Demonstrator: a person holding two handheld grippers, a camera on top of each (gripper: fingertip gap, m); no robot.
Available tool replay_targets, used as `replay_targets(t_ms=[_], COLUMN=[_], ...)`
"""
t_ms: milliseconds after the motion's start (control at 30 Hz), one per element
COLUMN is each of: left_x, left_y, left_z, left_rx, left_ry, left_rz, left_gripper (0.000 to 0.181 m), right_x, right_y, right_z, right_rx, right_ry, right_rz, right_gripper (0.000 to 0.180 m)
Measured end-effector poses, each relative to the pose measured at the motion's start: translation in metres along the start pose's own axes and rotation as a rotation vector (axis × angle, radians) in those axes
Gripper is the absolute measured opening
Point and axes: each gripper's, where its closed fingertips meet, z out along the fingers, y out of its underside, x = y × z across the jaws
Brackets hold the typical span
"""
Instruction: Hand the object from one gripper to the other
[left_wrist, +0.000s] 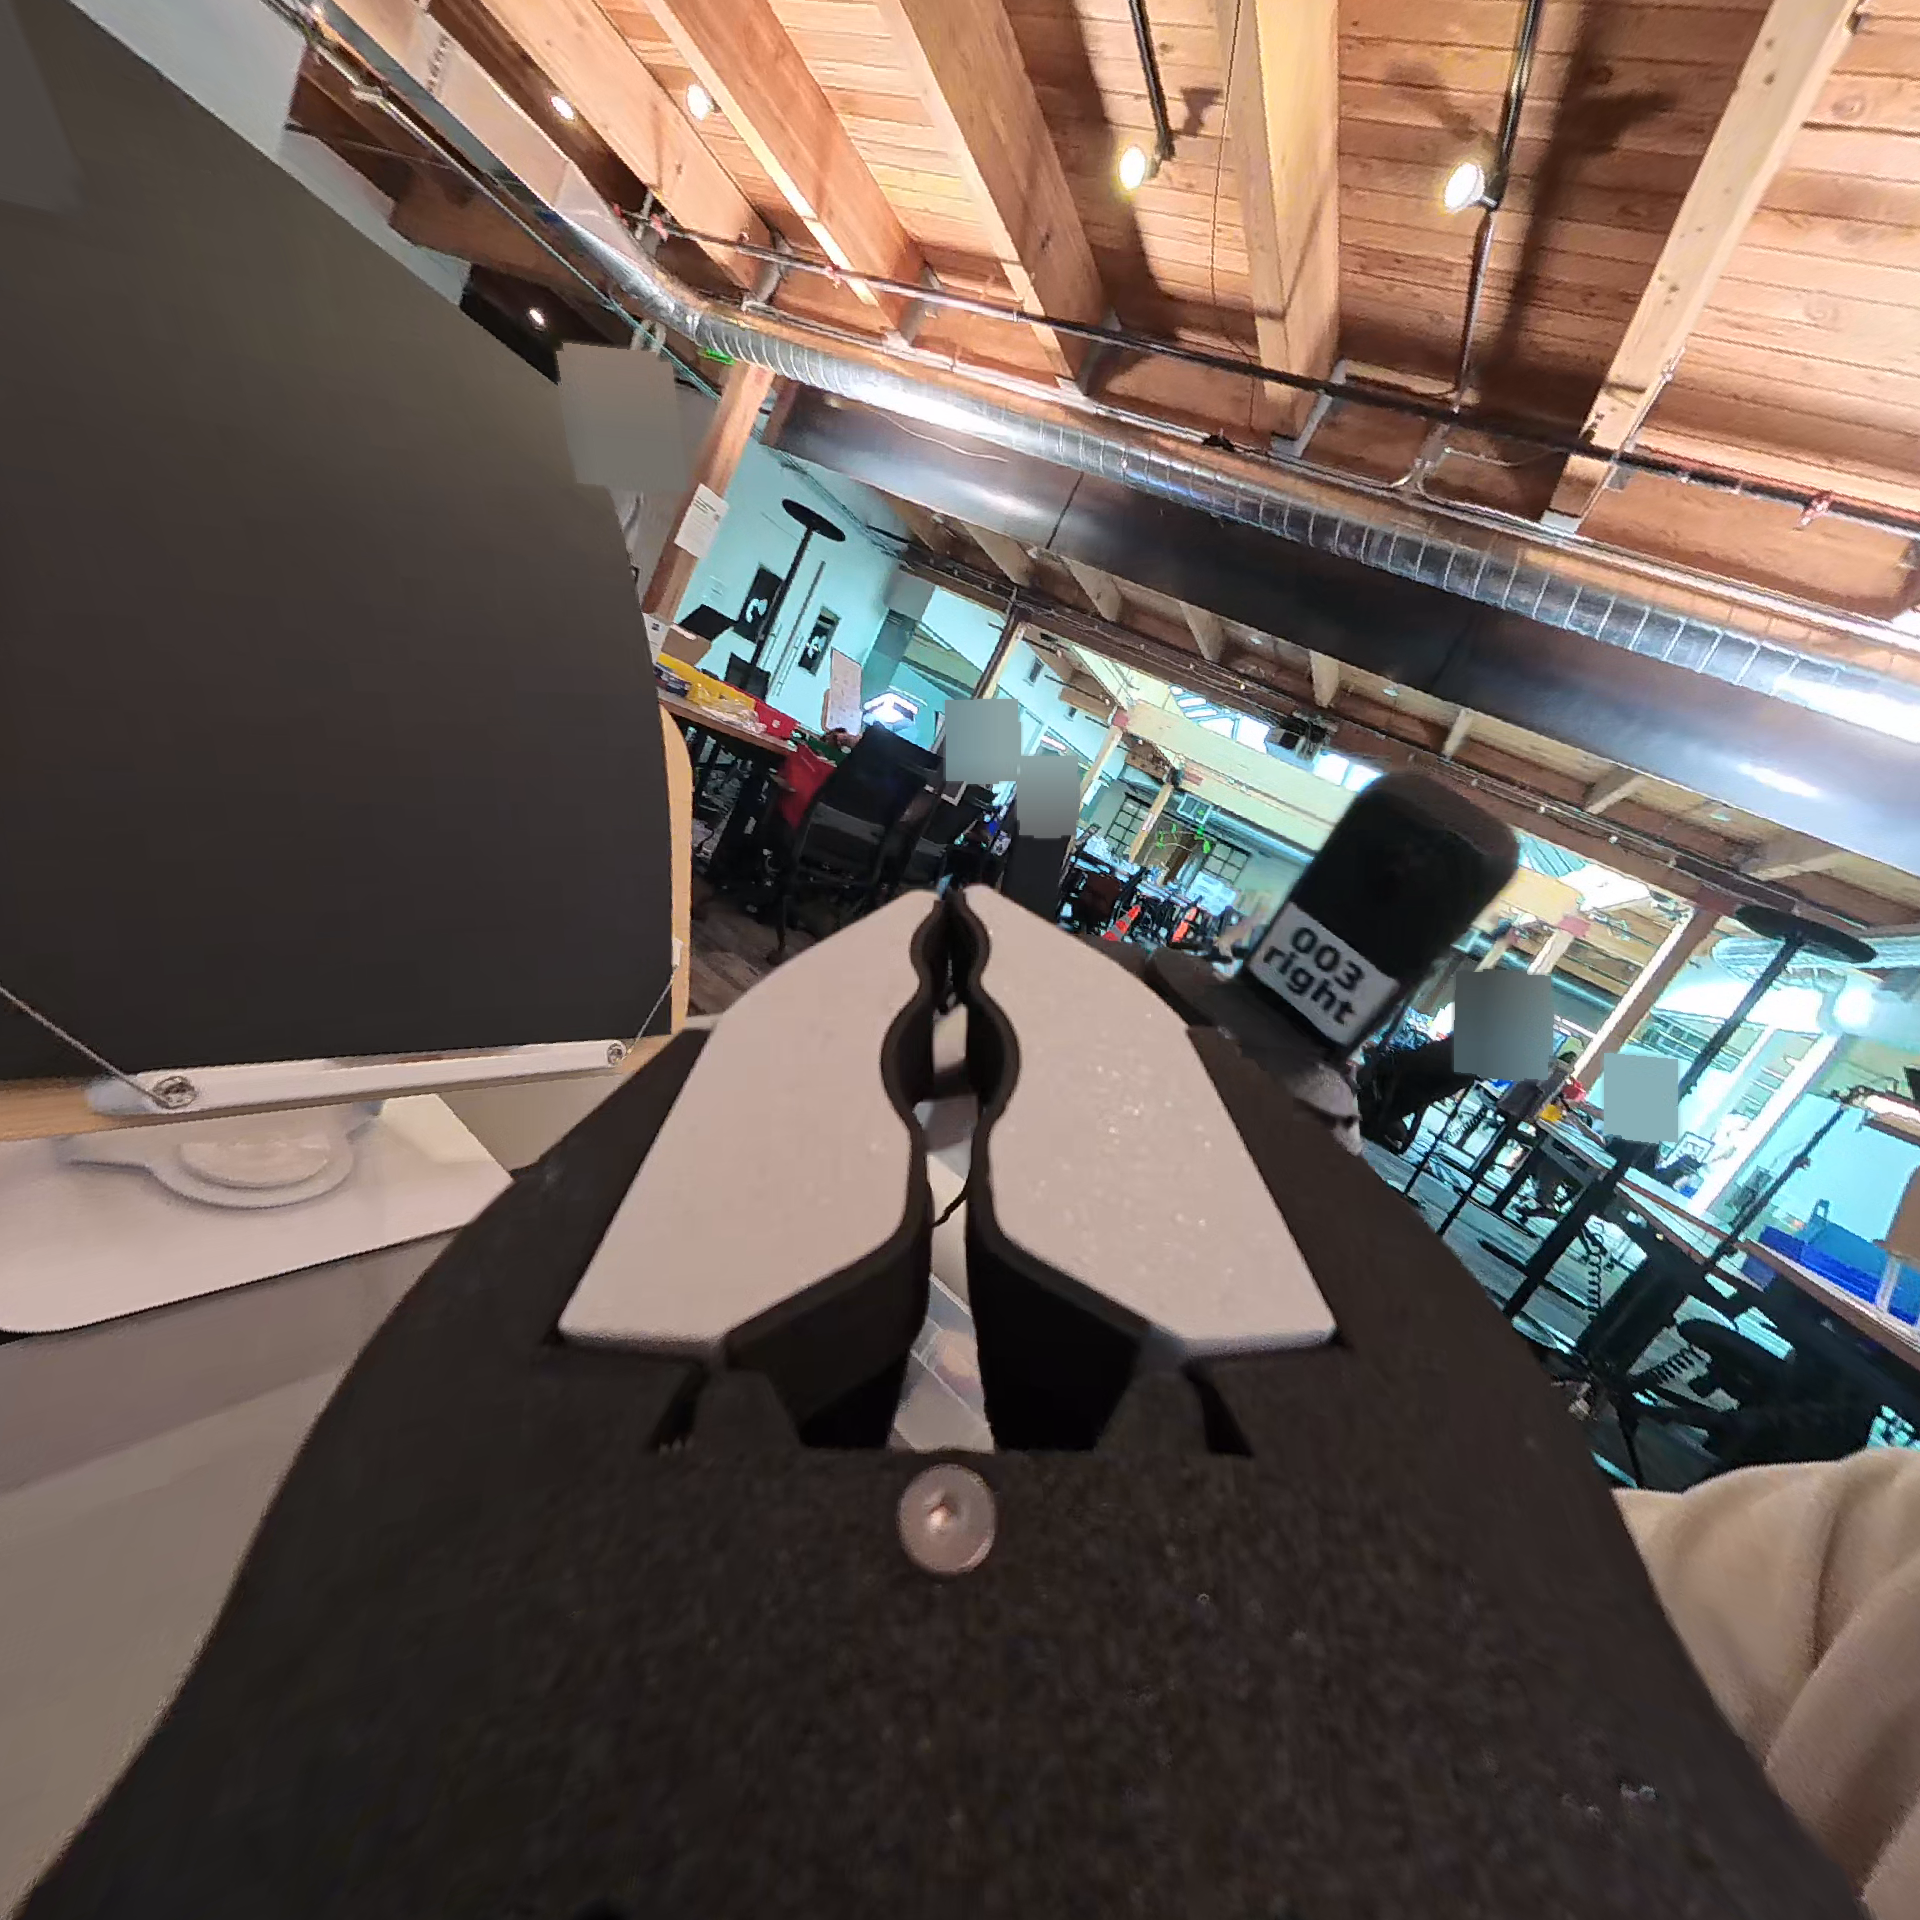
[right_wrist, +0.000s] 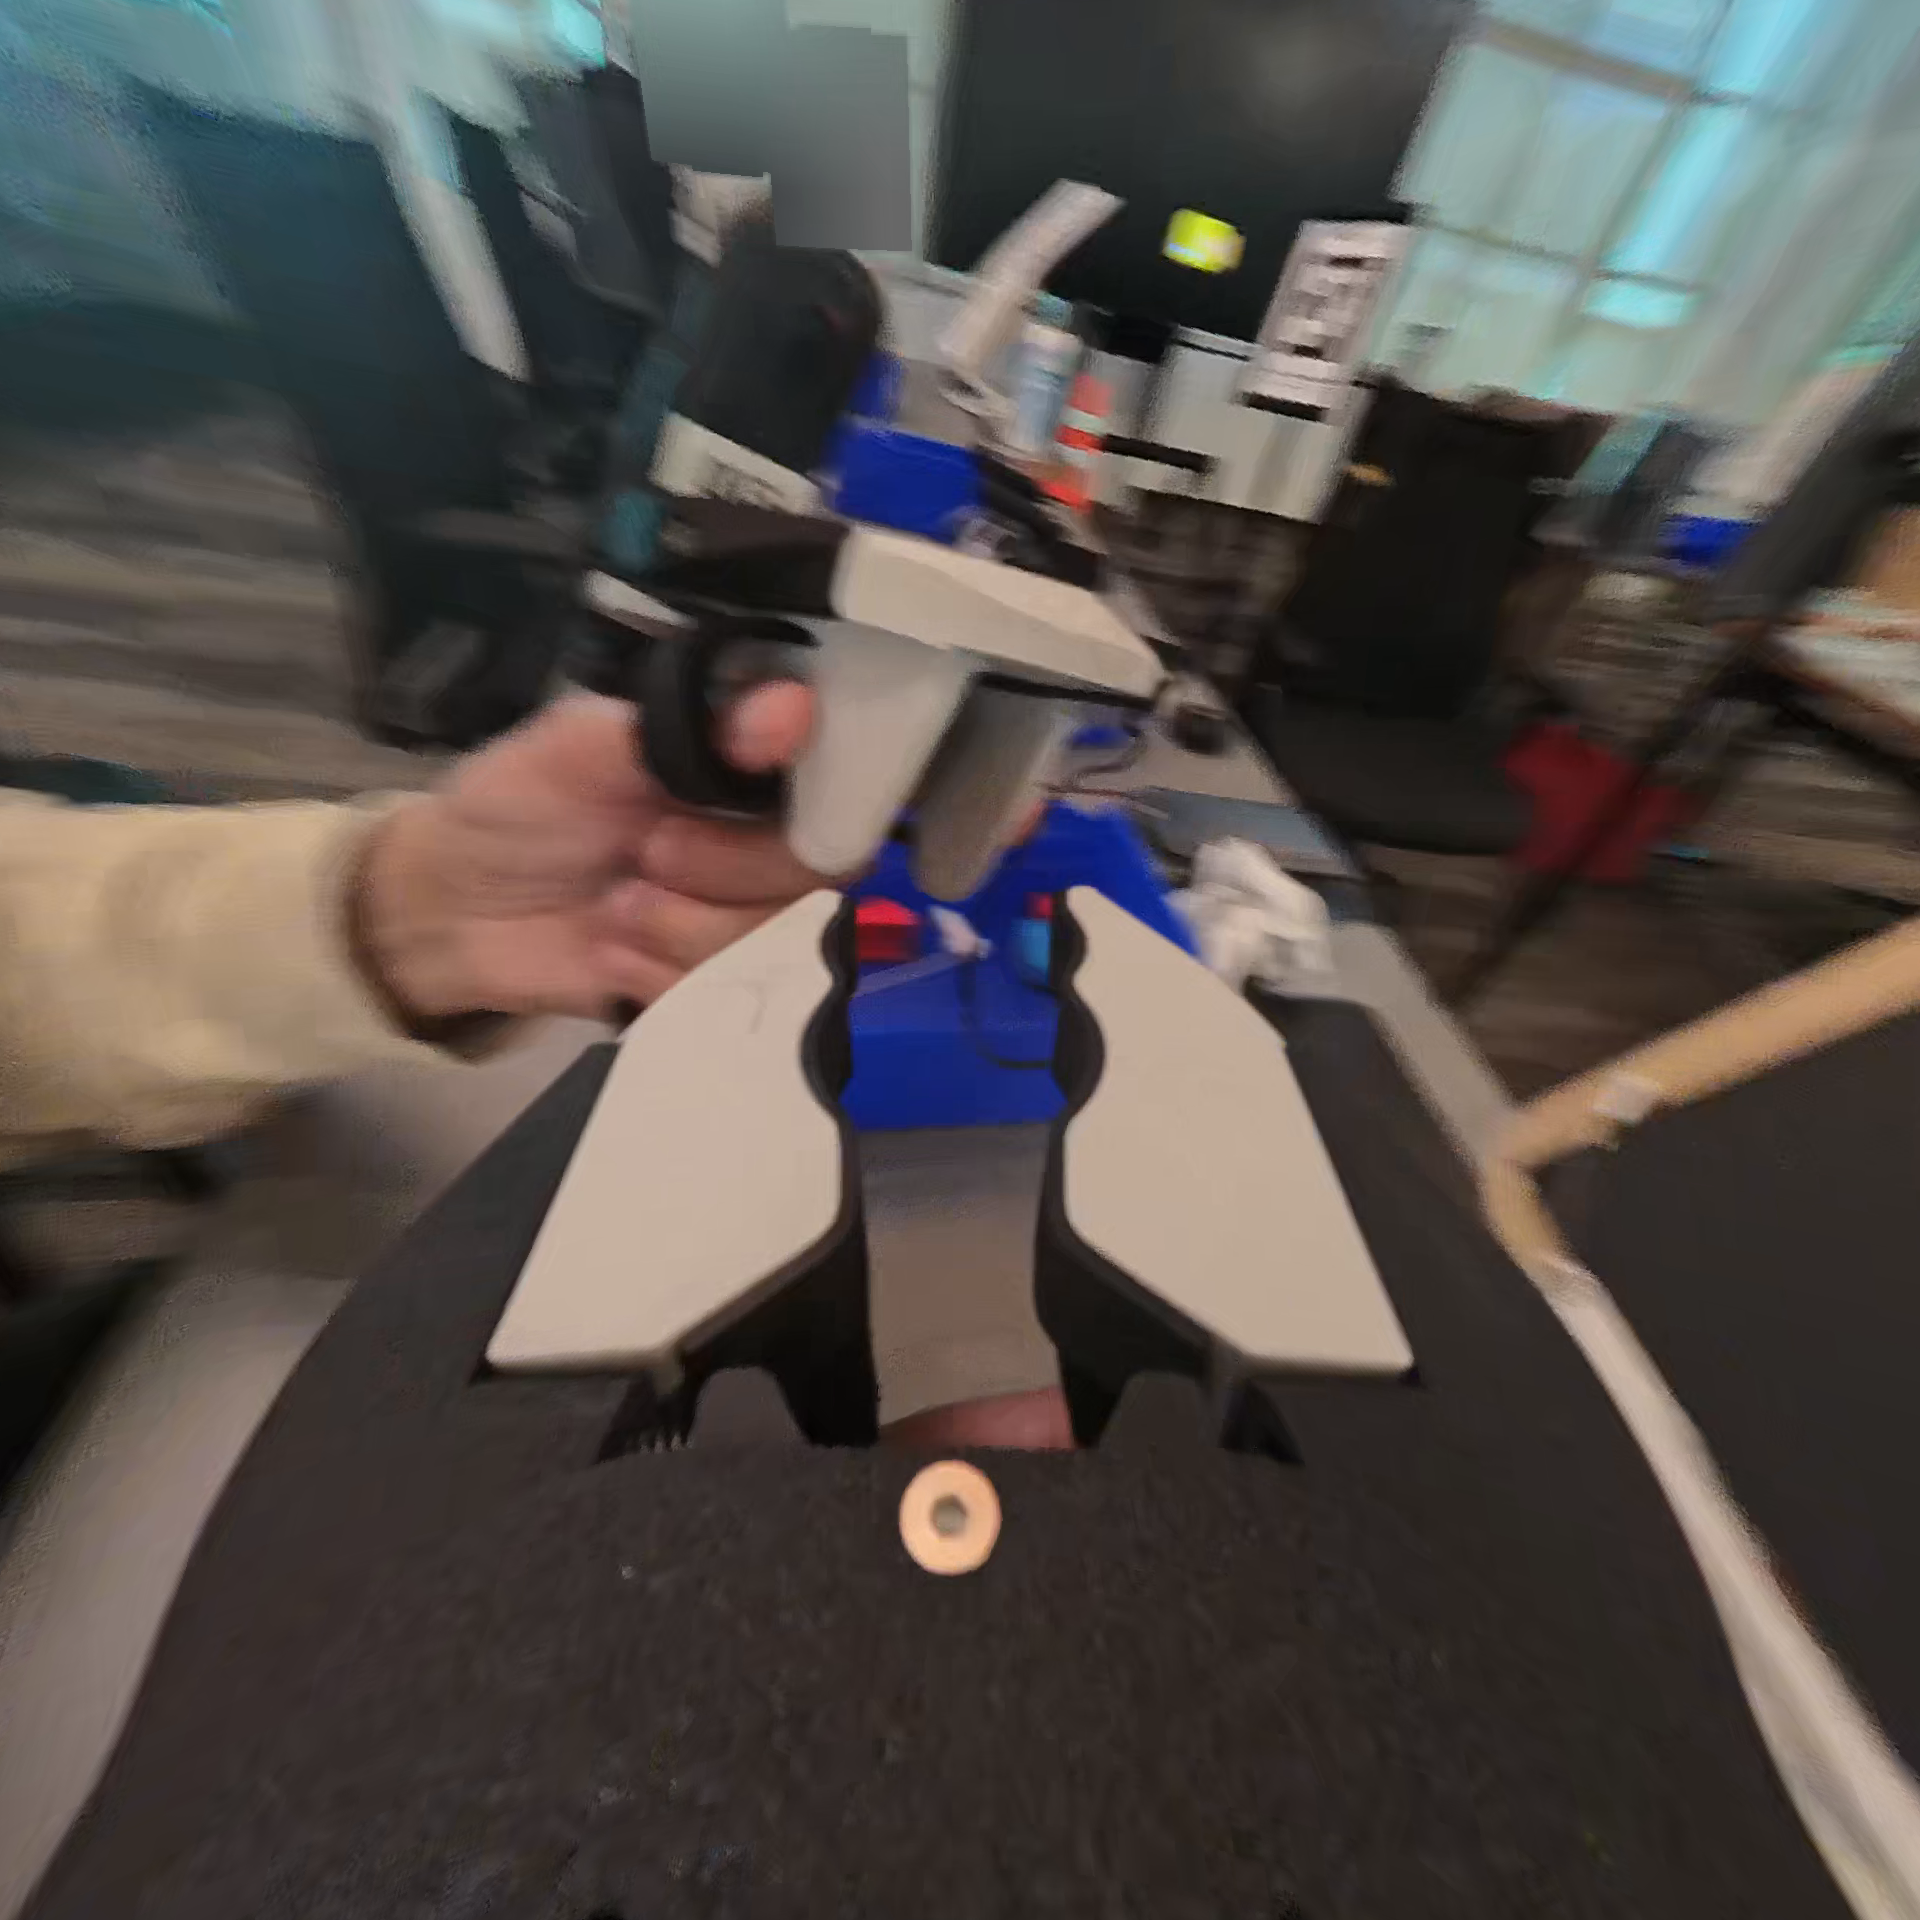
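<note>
Left wrist view: the left gripper (left_wrist: 951, 920) points up toward a timber ceiling (left_wrist: 1039, 187), its grey fingers (left_wrist: 769, 1143) pressed together at the tips, with only a narrow wavy slit between the black pads lower down. A thin dark strand (left_wrist: 961, 1195) shows in that slit; whether it is the object, or whether anything is pinched at the tips, cannot be told. A dark panel (left_wrist: 312, 623) stands to the left, and the black body of the right gripper (left_wrist: 1392, 883) rises just beyond on the right. Right wrist view (blurred): the right gripper (right_wrist: 956, 925) is level, its fingers clearly apart and holding nothing; a blue bin (right_wrist: 935, 1049) shows through the gap. Just above its tips, a hand (right_wrist: 561, 862) in a cream sleeve (right_wrist: 156, 966) holds the left gripper with its tips pointing down. The object itself cannot be made out in either view.
</note>
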Motion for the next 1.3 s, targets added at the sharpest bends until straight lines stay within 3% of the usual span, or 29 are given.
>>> replay_targets(t_ms=[67, 100, 367, 467, 533, 633, 733, 867, 933, 1067, 1167, 1200, 1300], left_x=[-0.002, -0.002, -0.007, -0.013, -0.015, -0.001, 0.010, 0.024, 0.021, 0.015, 0.003, 0.000, -0.001], left_y=[-0.001, -0.001, 0.004, 0.037, 0.089, 0.177, 0.229, 0.247, 0.241, 0.242, 0.240, 0.236, 0.224], left_z=[-0.001, -0.001, -0.003, -0.021, -0.050, -0.104, -0.146, -0.164, -0.166, -0.175, -0.184, -0.187, -0.192], left_rx=[0.003, 0.009, -0.015, -0.142, -0.273, -0.453, -0.478, -0.519, -0.492, -0.504, -0.526, -0.515, -0.476], left_ry=[-0.012, -0.013, -0.058, -0.142, -0.185, -0.203, -0.272, -0.292, -0.312, -0.289, -0.328, -0.339, -0.330], left_rz=[-0.008, -0.012, 0.001, 0.095, 0.124, 0.132, 0.159, 0.162, 0.187, 0.055, 0.021, 0.028, 0.048], left_gripper=[0.000, 0.000, 0.006, 0.046, 0.051, 0.053, 0.049, 0.051, 0.049, 0.052, 0.052, 0.052, 0.052], right_x=[0.020, 0.020, 0.024, 0.052, 0.073, 0.110, 0.108, 0.113, 0.127, 0.130, 0.137, 0.138, 0.141], right_y=[0.006, 0.006, 0.009, 0.000, 0.008, 0.073, 0.166, 0.256, 0.296, 0.344, 0.342, 0.329, 0.249], right_z=[0.005, 0.006, -0.008, -0.075, -0.145, -0.258, -0.314, -0.297, -0.297, -0.293, -0.301, -0.301, -0.287], right_rx=[-0.053, -0.053, -0.122, -0.150, -0.214, -0.521, -0.894, -1.128, -1.264, -1.376, -1.413, -1.381, -1.146], right_ry=[0.199, 0.219, 0.184, 0.308, 0.412, 0.679, 0.653, 0.473, 0.479, 0.411, 0.491, 0.514, 0.622], right_rz=[-0.132, -0.176, -0.152, -0.176, -0.154, -0.092, 0.104, 0.320, 0.401, 0.469, 0.430, 0.438, 0.332], right_gripper=[0.018, 0.000, 0.000, 0.000, 0.000, 0.000, 0.000, 0.000, 0.000, 0.000, 0.003, 0.015, 0.037])
